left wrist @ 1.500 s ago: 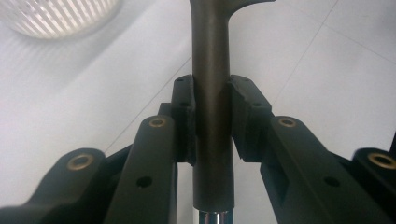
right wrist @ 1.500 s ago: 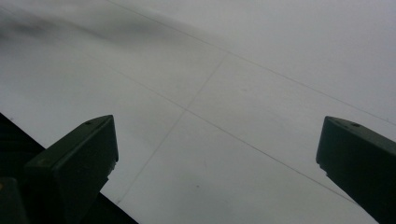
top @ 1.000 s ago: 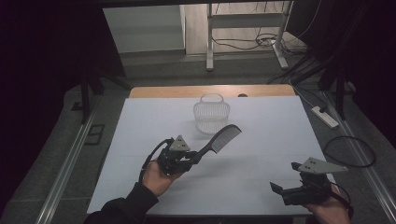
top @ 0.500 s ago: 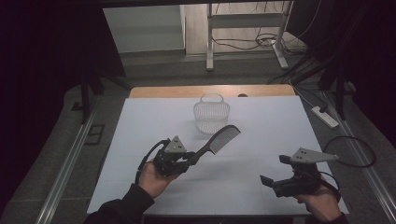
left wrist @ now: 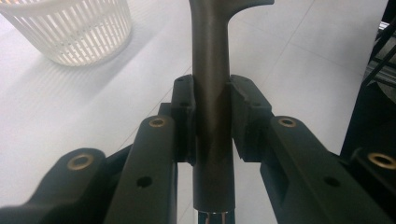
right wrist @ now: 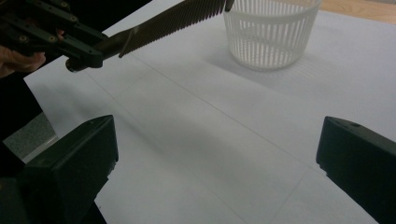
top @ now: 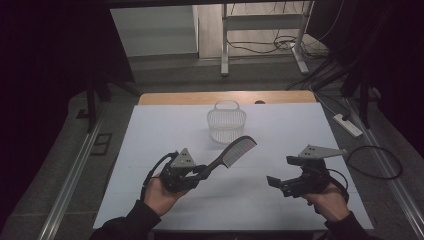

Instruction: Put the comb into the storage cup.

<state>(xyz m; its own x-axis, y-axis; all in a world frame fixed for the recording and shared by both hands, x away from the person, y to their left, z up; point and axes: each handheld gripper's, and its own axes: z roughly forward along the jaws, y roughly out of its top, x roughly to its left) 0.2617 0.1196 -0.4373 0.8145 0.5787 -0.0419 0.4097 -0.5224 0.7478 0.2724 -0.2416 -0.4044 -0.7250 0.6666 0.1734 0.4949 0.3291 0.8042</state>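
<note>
**Comb held aloft, its teeth end aimed at the basket**

A white sheet (top: 165, 145) covers the table under a dim room, with a strip of bare wood at the far edge and dark floor all around. Near the far middle of the sheet stands a white slatted plastic basket (top: 226, 124), upright, its thin handle raised.

The left gripper (top: 186, 175) is clamped on the handle of a dark comb (top: 239, 150). In the left gripper view the two pads press on either side of the round handle (left wrist: 212, 93), which runs straight out between the jaws. The comb is off the sheet; its long axis runs from the gripper up and away, slanting toward the basket. The toothed head ends just short of the basket's near side, a little to its right in the high view and above the level of the sheet. In the right gripper view the teeth (right wrist: 177, 16) point down and the tip of the comb comes close to the basket's rim.

The right gripper (top: 280, 184) sits well apart on the right side of the sheet, jaws spread wide with nothing between them, and faces across toward the comb and basket.

The left hand is far the nearer to the basket. By my reading, dropping the comb in calls for a short carry along the comb's own axis, forward and slightly left, then a downward tilt of the head over the rim.
</note>
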